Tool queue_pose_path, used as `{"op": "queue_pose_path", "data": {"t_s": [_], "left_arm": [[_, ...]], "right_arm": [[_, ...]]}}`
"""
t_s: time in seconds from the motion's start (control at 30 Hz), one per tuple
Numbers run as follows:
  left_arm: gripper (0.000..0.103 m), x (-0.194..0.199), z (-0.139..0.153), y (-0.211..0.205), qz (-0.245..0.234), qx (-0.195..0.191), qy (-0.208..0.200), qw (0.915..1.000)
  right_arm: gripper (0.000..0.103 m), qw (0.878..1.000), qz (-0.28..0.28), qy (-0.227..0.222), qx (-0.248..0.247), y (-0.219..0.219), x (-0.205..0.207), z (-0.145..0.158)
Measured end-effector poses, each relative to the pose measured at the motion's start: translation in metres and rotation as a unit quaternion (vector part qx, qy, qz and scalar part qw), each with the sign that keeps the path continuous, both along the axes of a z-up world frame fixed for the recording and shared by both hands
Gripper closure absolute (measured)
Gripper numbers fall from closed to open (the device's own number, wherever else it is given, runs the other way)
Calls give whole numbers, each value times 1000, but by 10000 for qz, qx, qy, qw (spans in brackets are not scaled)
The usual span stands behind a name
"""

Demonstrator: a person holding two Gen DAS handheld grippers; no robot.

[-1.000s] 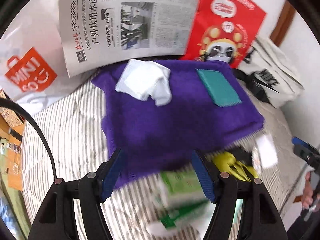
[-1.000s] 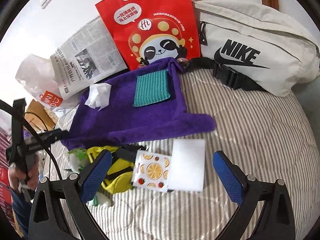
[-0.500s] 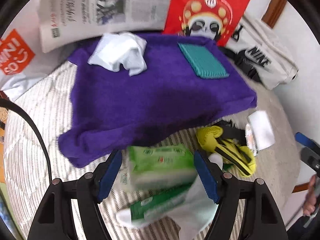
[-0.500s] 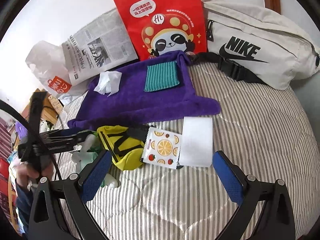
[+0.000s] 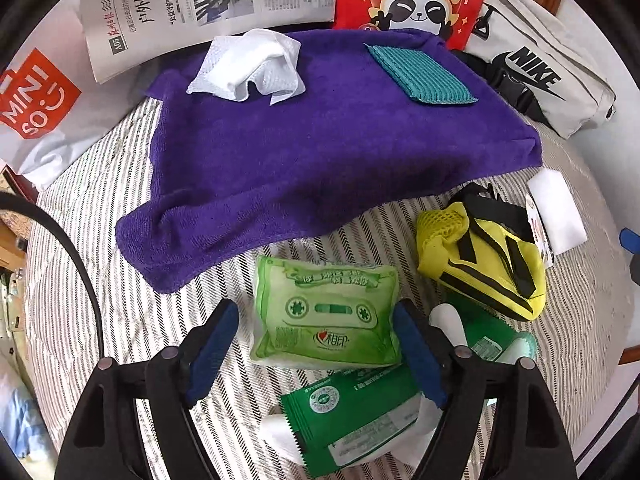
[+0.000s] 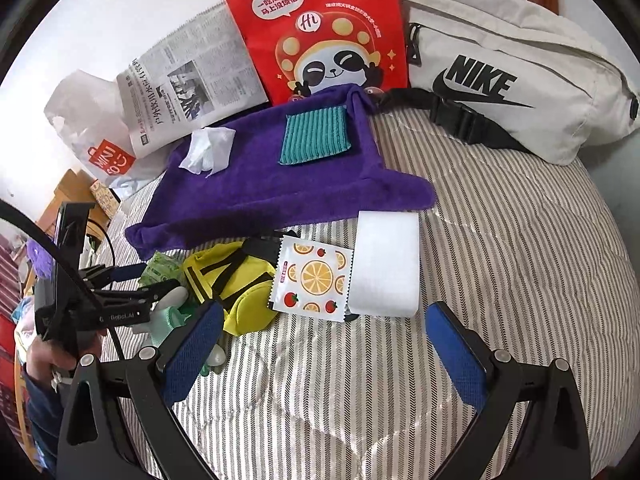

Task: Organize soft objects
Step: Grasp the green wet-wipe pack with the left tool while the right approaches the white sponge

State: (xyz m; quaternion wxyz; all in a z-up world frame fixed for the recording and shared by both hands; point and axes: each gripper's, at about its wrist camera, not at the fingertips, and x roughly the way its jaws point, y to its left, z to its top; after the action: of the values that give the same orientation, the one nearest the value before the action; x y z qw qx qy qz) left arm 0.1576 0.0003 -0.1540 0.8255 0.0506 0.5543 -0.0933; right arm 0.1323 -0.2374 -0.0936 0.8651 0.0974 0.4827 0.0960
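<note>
A purple towel (image 5: 320,152) lies on the striped bed with a crumpled white tissue (image 5: 248,68) and a teal cloth (image 5: 420,76) on it. My left gripper (image 5: 316,344) is open, its blue pads on either side of a green tissue pack (image 5: 324,316). A dark green wipes packet (image 5: 352,412) lies just below it, and a yellow pouch (image 5: 480,260) to the right. My right gripper (image 6: 324,344) is open and empty above the bed, in front of a fruit-print packet (image 6: 316,276) and a white sponge (image 6: 386,264). The left gripper (image 6: 132,280) also shows in the right wrist view.
A newspaper (image 6: 192,76), a red panda bag (image 6: 320,28), a white Nike waist bag (image 6: 520,80) and a Miniso plastic bag (image 6: 92,140) line the back by the wall. The striped bed (image 6: 500,260) extends to the right. A white-and-green sock (image 5: 504,340) lies by the pouch.
My left gripper has moved back and down, so the green tissue pack now sits between its open pads. My right gripper has drawn back a little from the packet and sponge.
</note>
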Motion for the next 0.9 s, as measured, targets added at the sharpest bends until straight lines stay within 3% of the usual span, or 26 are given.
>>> {"op": "queue_pose_path", "data": {"t_s": [0.1, 0.37, 0.57, 0.67, 0.83, 0.9], "left_arm": [[13, 1, -10, -6, -41, 90, 69, 9999], [16, 0, -17, -8, -127, 81, -195, 9997], [18, -6, 0, 13, -55, -595, -564, 9966], [52, -6, 4, 23, -36, -959, -525, 9940], [63, -7, 1, 25, -65, -1140, -422, 9926], [73, -7, 2, 25, -36, -1187, -459, 9919]], "right_arm": [[3, 10000, 38, 82, 12, 4, 3, -5], [3, 9997, 118, 144, -150, 9, 2, -10], [3, 9996, 73, 233, -166, 10, 5, -15], [3, 9994, 108, 267, -212, 14, 6, -17], [3, 9992, 166, 283, -246, 17, 6, -18], [3, 9990, 170, 310, -259, 18, 7, -19]]}}
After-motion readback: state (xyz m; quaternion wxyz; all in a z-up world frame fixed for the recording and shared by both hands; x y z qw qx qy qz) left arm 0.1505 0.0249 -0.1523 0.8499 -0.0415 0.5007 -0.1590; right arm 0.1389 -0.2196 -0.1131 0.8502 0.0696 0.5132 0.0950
